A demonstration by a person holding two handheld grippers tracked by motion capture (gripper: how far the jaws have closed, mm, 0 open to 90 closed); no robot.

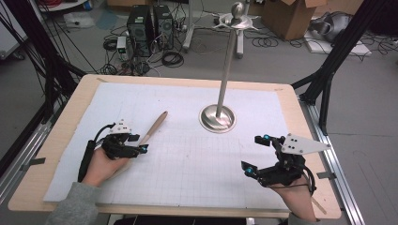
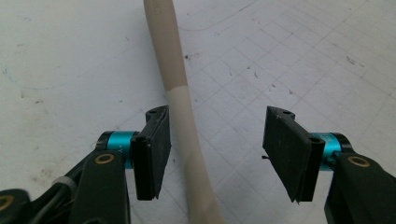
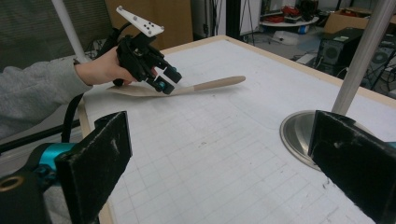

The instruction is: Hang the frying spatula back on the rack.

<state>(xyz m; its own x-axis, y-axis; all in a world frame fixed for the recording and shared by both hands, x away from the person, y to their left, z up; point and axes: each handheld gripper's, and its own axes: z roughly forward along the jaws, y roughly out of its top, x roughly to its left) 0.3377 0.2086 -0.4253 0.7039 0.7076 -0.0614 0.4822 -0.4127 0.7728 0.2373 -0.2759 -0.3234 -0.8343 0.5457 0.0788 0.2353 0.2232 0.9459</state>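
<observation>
Your work surface is a light wooden table (image 1: pixel 61 126) covered almost edge to edge by a white gridded mat (image 1: pixel 187 154). On the mat lies a long wooden spatula (image 1: pixel 152 129), left of centre and angled away from you. The round base of a metal stand (image 1: pixel 217 117) sits near the mat's middle.

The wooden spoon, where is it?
The wooden spoon lies on the white mat, left of the metal stand, its handle between the open left gripper jaws.

Left gripper (image 1: pixel 137 143) low, jaws apart; right gripper (image 1: pixel 257 153) jaws wide.
</observation>
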